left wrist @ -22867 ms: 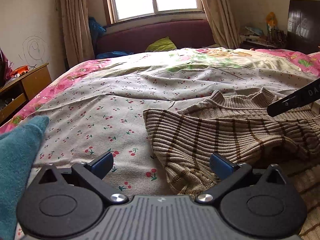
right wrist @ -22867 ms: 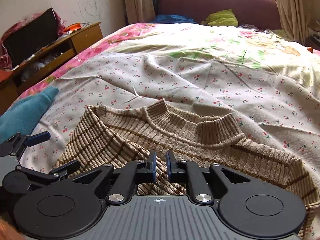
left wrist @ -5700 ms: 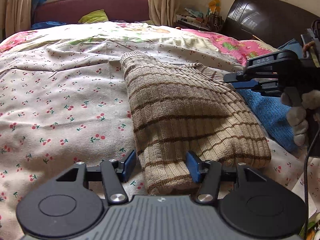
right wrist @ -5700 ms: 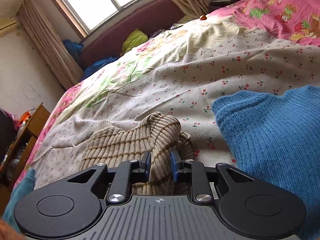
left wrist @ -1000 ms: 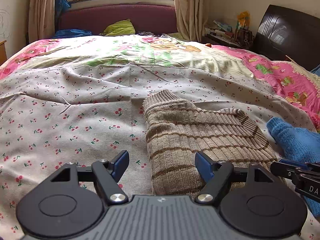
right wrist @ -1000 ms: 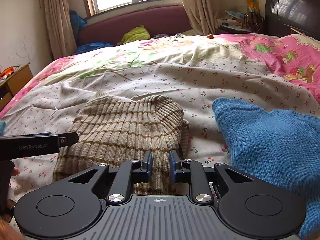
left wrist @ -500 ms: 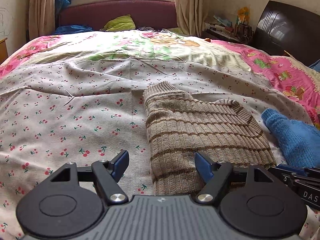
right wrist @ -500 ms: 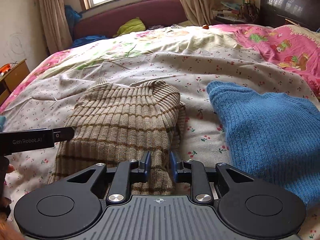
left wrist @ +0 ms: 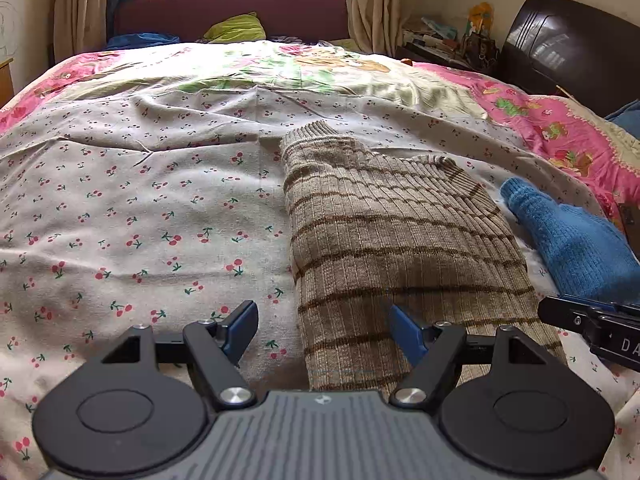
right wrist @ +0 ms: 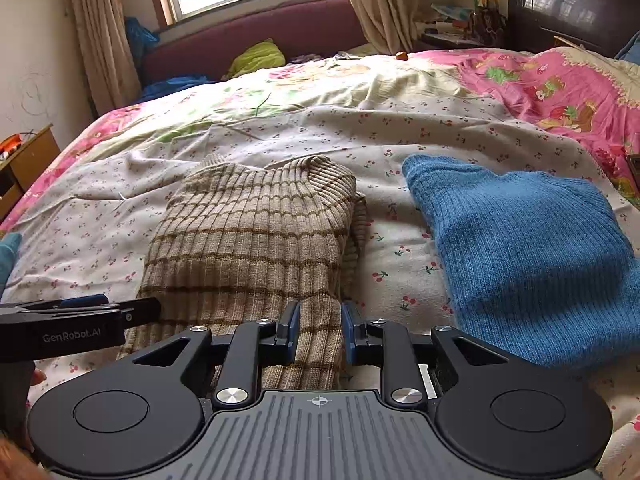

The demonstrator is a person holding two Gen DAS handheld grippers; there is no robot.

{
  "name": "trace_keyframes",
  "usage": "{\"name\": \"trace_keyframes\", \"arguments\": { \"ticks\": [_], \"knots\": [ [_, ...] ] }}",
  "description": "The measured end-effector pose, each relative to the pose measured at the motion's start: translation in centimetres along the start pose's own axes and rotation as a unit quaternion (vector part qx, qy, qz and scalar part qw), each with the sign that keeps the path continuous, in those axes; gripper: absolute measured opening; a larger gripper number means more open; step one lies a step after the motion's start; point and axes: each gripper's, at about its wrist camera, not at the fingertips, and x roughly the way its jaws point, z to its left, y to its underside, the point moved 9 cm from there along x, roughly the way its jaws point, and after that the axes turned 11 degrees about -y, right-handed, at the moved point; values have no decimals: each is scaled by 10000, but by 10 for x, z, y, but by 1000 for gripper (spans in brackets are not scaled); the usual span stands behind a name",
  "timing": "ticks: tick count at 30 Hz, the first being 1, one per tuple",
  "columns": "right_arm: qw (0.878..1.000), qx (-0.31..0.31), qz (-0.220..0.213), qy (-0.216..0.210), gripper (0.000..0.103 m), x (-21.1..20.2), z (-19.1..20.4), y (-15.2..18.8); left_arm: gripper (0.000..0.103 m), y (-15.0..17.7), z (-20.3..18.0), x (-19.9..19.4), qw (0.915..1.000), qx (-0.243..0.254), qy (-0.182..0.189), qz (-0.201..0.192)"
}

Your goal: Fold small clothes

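Right wrist view: both grippers have drawn back toward the near edge of the bed, so the folded beige ribbed sweater with brown stripes (right wrist: 256, 240) now lies whole and flat on the cherry-print bedsheet (right wrist: 400, 140); this fold looks done. The right gripper (right wrist: 318, 330) is only narrowly parted, straddling the sweater's near hem without visibly pinching it. The left gripper (left wrist: 322, 330) gapes wide, gripping nothing. A folded blue knit sweater (right wrist: 528, 256) lies just beside on the right, crowding that side.
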Motion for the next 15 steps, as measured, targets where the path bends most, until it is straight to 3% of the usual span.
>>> {"name": "trace_keyframes", "arguments": {
  "ticks": [11, 15],
  "knots": [
    [9996, 212, 34, -201, 24, -31, 24, 41, 88, 45, -6, -36, 9996, 188, -28, 217],
    [9997, 88, -48, -207, 33, -44, 34, 49, 90, 58, -4, -49, 9997, 204, -53, 152]
  ]
}}
